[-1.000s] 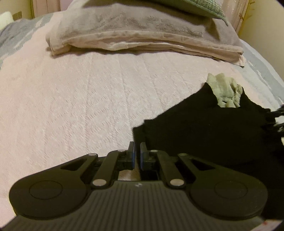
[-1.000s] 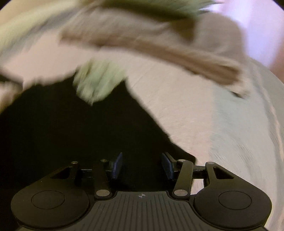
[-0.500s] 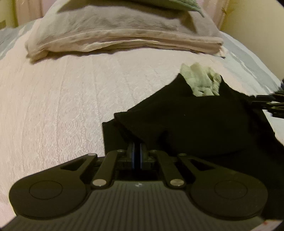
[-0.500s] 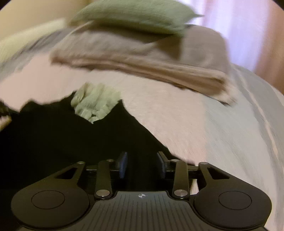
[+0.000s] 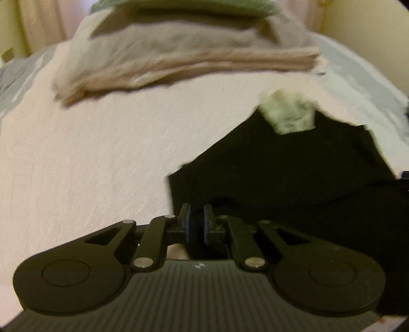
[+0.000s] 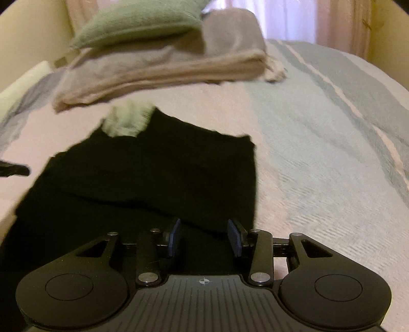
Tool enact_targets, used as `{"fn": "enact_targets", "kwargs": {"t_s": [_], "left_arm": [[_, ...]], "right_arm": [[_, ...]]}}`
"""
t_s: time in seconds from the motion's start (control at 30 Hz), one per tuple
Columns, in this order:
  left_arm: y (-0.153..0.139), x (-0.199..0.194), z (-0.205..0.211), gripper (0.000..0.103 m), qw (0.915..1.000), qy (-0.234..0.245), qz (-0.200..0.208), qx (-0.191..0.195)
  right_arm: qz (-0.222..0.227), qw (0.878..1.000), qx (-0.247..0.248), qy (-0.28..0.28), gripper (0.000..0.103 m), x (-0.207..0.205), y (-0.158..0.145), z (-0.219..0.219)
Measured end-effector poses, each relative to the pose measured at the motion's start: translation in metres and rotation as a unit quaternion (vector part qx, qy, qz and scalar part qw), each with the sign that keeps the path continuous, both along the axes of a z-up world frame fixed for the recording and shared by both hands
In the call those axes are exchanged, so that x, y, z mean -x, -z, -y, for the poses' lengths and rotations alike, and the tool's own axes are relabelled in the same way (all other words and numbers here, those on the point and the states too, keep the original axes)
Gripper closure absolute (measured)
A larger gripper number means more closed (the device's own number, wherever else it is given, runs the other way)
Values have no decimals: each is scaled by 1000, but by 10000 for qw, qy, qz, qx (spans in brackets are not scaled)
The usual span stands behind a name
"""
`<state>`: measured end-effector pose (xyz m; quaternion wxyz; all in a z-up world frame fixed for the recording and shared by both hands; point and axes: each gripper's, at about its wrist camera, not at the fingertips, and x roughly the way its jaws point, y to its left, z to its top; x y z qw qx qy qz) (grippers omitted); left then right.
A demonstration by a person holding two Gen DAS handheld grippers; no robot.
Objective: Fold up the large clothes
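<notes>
A black garment (image 5: 294, 166) lies on the pink bedspread (image 5: 89, 153), its far part folded into a doubled layer. In the left wrist view my left gripper (image 5: 196, 222) is shut on the garment's near left edge, with dark cloth filling the narrow gap between the blue pads. In the right wrist view the same black garment (image 6: 166, 166) spreads ahead, and my right gripper (image 6: 204, 237) hangs open just above its near right edge with nothing gripped. A crumpled pale green cloth (image 5: 288, 115) (image 6: 127, 120) lies at the garment's far edge.
A folded beige and grey blanket pile (image 5: 179, 56) (image 6: 166, 66) lies across the far end of the bed, with a green pillow (image 6: 140, 23) on top. Pale blue striped bedding (image 6: 319, 153) stretches to the right. Curtains and a yellow wall stand behind.
The black garment's left side has been drawn up and over into a doubled layer. My left gripper stays closed on its edge. My right gripper has stayed open and pulled back to the garment's near right edge.
</notes>
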<state>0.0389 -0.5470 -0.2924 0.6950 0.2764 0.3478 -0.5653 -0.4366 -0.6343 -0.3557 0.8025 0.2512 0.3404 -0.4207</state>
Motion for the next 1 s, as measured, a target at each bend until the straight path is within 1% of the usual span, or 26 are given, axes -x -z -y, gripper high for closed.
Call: {"fn": "enact_targets", "kwargs": {"t_s": [0.1, 0.17, 0.2, 0.23, 0.27, 0.3, 0.33, 0.37, 0.43, 0.53, 0.57, 0.63, 0.67, 0.7, 0.73, 0.77, 0.8, 0.9, 0.97, 1.0], "left_arm": [[7, 13, 12, 93, 9989, 422, -128, 173], [19, 18, 24, 92, 9982, 544, -193, 167], [28, 18, 30, 92, 9983, 541, -207, 115], [39, 15, 35, 92, 9985, 491, -219, -46], [54, 8, 38, 92, 9986, 371, -227, -315], [62, 0, 34, 91, 9983, 306, -338, -354], [64, -5, 30, 92, 9983, 255, -419, -301], [62, -8, 26, 93, 9986, 201, -368, -316], [55, -10, 17, 93, 9988, 98, -317, -355], [40, -7, 1, 92, 9984, -72, -326, -458], [34, -5, -6, 92, 9982, -111, -311, -496], [17, 8, -21, 92, 9977, -217, -342, -550], [8, 18, -31, 91, 9971, -265, -390, -592], [-1, 24, -42, 90, 9970, -282, -396, -605], [-11, 36, -52, 88, 9964, -352, -421, -651], [-19, 44, -61, 85, 9955, -409, -495, -698], [-27, 52, -71, 83, 9944, -471, -574, -749], [-48, 81, -98, 71, 9909, -665, -764, -890], [-58, 100, -113, 57, 9886, -734, -861, -990], [-61, 107, -119, 56, 9883, -714, -887, -1019]], "right_arm": [[147, 9996, -38, -220, 65, -12, 0, -3], [213, 9989, 32, -409, 65, -24, 4, 1], [224, 9986, 103, -469, 65, -30, 7, 4], [259, 9983, 143, -508, 65, -34, 11, 7], [295, 9983, 93, -488, 64, -37, 18, 12], [292, 9987, -68, -414, 64, -37, 27, 17], [212, 9987, -363, -293, 65, -35, 37, 21], [178, 9985, -505, -150, 65, -29, 43, 22], [275, 9987, -418, -66, 65, -13, 38, 12], [109, 9975, -663, 196, 64, 14, 32, -7], [128, 9968, -742, 282, 64, 23, 30, -12], [7, 9944, -954, 458, 64, 35, 20, -23], [-128, 9926, -1054, 583, 60, 38, 11, -29], [-223, 9911, -1134, 663, 53, 40, 2, -35], [-232, 9906, -1163, 678, 48, 42, -10, -41], [-242, 9904, -1179, 674, 38, 41, -23, -48], [-279, 9902, -1193, 669, 31, 39, -33, -55], [-445, 9888, -1318, 540, 28, 31, -61, -72], [-508, 9874, -1438, 423, 28, 25, -72, -82], [-542, 9866, -1499, 360, 28, 21, -74, -88]]}}
